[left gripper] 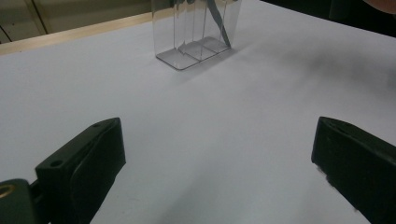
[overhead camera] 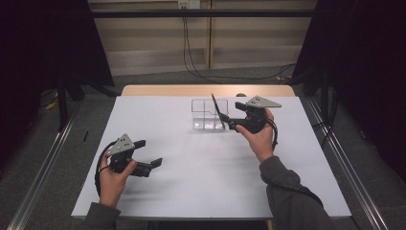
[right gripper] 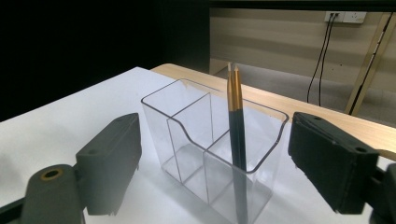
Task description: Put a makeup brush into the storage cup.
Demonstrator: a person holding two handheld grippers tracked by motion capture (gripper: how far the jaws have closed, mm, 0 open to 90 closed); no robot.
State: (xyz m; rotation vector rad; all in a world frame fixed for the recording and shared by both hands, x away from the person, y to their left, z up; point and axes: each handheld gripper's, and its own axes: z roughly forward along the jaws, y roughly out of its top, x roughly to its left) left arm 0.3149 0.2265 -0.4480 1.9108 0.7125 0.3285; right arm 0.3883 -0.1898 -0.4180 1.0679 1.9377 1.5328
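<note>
A clear plastic holder with three compartments stands at the back middle of the white table. Two slim dark pencils with gold bands and pale tips lean together in its right-hand compartment; in the high view they appear as one dark stick. My right gripper is just right of the holder, open, its jaws spread either side of the holder and gripping nothing. My left gripper hovers low over the table's front left, open and empty. The holder lies far ahead of the left gripper.
A wooden strip runs along the table's far edge. Beyond it are a pale wall panel and hanging black cables. Metal rails flank the table on both sides. Bare white tabletop lies between the two grippers.
</note>
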